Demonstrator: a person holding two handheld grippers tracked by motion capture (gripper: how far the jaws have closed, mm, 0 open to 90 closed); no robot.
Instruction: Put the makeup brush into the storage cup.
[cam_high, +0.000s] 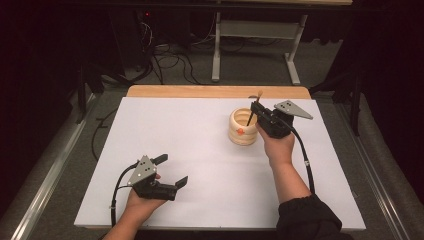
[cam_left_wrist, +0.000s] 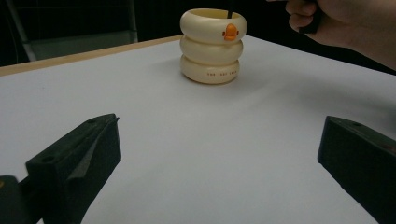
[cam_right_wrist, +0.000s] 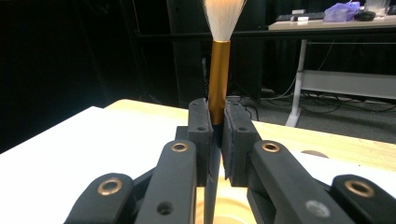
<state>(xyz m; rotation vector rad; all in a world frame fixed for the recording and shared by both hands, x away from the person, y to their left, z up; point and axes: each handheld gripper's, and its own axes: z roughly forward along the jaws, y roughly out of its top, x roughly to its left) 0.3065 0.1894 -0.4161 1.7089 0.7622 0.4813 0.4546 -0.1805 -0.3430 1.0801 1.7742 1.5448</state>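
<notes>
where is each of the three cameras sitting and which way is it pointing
High view: above the person's side, looking forward and down on the white table; both forearms, left gripper and right gripper show.
Left gripper view: low on the left gripper, looking across the table at the cream ringed cup; its open fingers and the right hand show.
Right gripper view: on the right gripper, above the cup, fingers shut on a brush.
Shared: the cup and brush handle appear in the high and left gripper views.
</notes>
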